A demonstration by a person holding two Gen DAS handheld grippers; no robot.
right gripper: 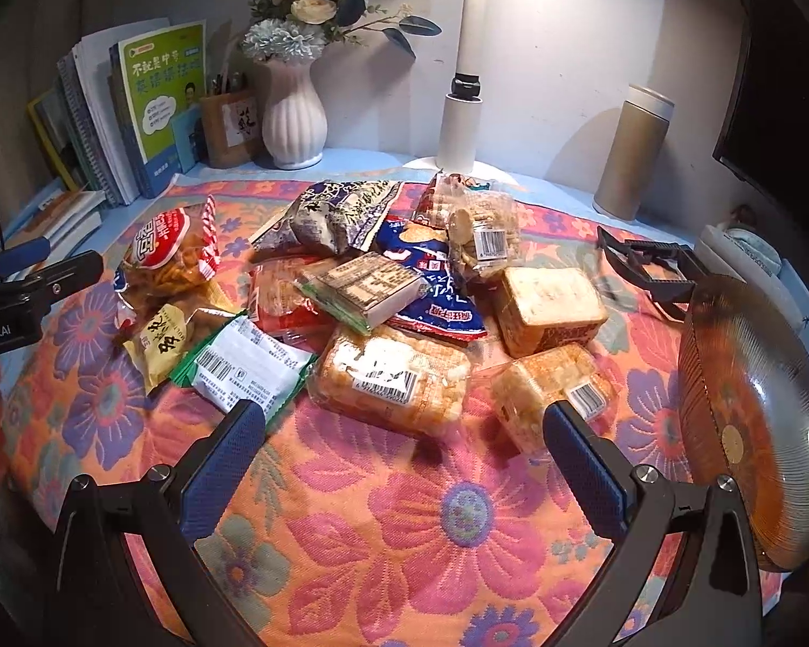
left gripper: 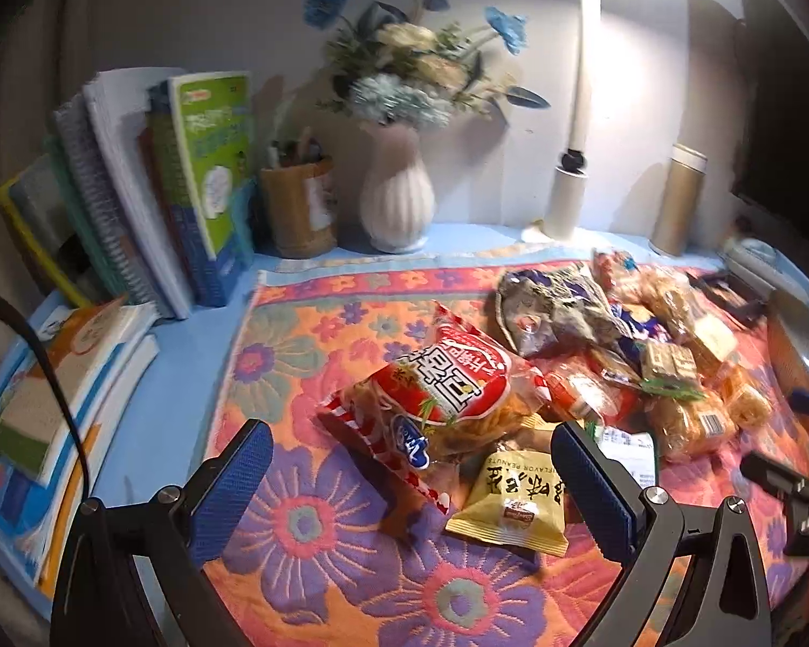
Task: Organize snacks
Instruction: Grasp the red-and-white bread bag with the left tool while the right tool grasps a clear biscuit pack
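Left gripper (left gripper: 411, 472): jaws held wide apart, nothing between them; it is poised over the red bag (left gripper: 437, 399) and the yellow packet (left gripper: 512, 501).
Right gripper (right gripper: 404, 447): jaws spread wide, empty, facing the snack pile (right gripper: 383, 291).
Snacks: heaped loosely mid-cloth, many overlapping; the bread packs (right gripper: 391, 377) lie nearest the right gripper.
Bowl (right gripper: 749, 420): seen at the right edge, tilted toward the camera; judged to be the likely container.
Step in hand: a first pick seems to be lined up. Outer, uncovered packets are best taken first, pinched by a sealed edge so that contents are not crushed.
Surface: a flowered cloth (right gripper: 415, 528) is spread over a blue tabletop (left gripper: 178, 377); soft, so wrappers may slide or snag.
Room: books (left gripper: 151, 188), a vase (left gripper: 396, 199), a lamp (left gripper: 569, 199) and a flask (right gripper: 633, 151) are ranged along the wall.
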